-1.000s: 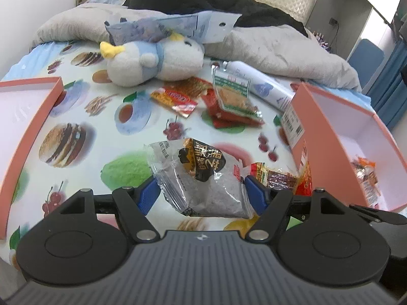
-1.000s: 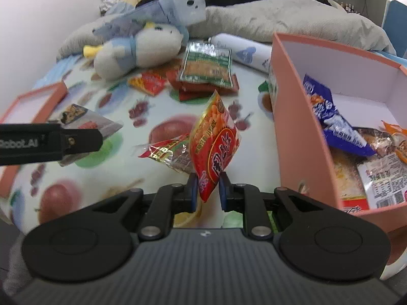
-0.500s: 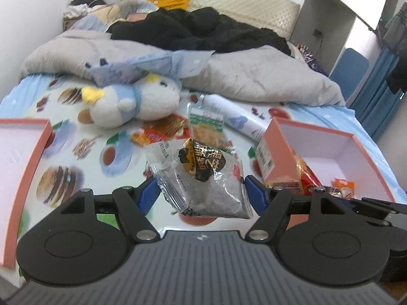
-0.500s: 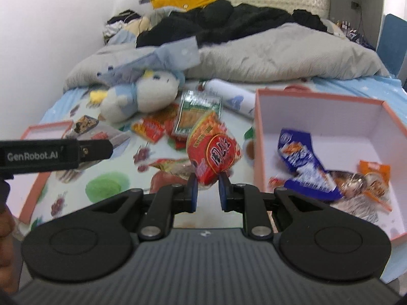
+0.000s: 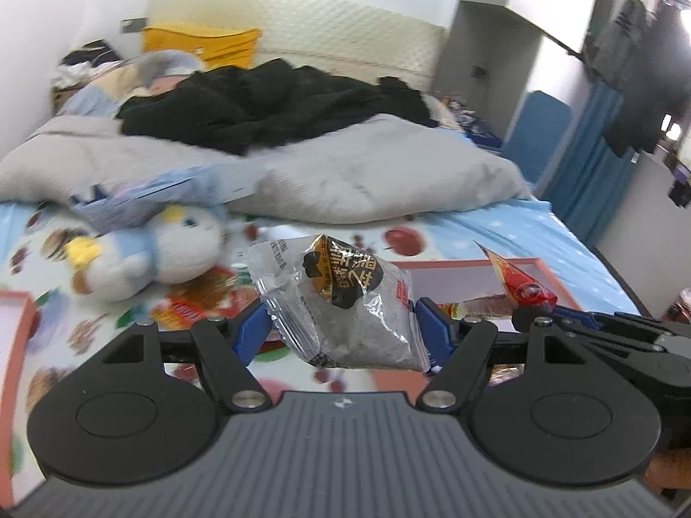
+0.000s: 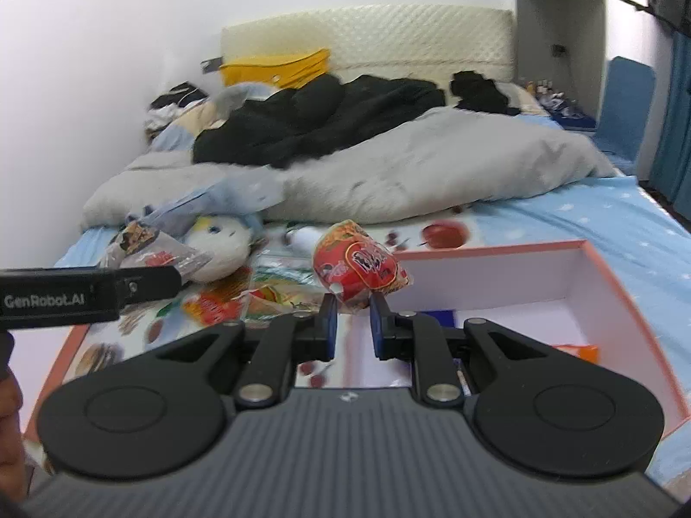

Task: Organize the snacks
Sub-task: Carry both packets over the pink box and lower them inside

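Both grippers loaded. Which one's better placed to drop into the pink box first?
Right, probably. The right gripper holds its red snack packet at the pink box; the left gripper's clear packet sits farther left.

Right wrist view: pink box point(image 6: 596, 272) fills centre-right, top open, most of its white floor bare, an orange packet point(image 6: 578, 350) at lower right. The left gripper point(image 6: 179, 278) bars the left edge at mid height. Loose snack packets point(image 6: 259, 293) clutter the sheet left of the box wall. Plush toy point(image 6: 220, 250) and grey duvet point(image 6: 432, 181) block the far side. Blue sheet upper right of the box lies open.
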The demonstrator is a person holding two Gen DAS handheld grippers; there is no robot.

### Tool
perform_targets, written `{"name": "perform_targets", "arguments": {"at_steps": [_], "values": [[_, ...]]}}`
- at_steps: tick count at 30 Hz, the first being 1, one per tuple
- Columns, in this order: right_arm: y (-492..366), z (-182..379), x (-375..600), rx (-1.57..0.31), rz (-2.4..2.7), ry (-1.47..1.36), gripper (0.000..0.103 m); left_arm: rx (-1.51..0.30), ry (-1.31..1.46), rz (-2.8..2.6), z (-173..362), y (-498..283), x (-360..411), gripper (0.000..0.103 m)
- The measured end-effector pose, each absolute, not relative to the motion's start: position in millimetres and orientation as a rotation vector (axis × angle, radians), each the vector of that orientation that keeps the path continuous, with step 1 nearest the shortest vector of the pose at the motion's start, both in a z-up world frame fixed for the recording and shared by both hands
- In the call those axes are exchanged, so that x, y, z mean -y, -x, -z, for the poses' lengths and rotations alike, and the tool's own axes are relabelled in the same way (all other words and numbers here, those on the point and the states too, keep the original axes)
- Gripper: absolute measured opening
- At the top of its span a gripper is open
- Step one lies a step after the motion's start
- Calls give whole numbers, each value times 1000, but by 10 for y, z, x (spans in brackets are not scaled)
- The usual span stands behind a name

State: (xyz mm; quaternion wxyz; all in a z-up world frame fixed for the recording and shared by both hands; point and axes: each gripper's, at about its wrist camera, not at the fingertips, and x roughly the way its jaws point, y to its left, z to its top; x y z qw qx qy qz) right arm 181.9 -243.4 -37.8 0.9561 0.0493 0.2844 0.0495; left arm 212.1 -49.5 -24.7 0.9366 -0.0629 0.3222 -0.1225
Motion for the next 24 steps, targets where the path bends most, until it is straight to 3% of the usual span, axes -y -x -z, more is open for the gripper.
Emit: {"name": "perform_targets", "arguments": {"at_steps": [9, 14, 16, 24], "values": [[-1930, 396, 3078, -569, -1, -131, 19, -696, 110, 364, 320, -2412, 1241, 76], [-2060, 692, 3344, -626, 25, -157, 19, -779, 114, 406, 559, -2580, 1594, 76], [-2079, 831, 3420, -657, 31, -162, 8, -805, 96, 414, 655, -2641, 1693, 76], [-2137, 1300, 3614, -760, 42, -200, 9, -896, 53, 425, 998, -2826, 1960, 78]]}}
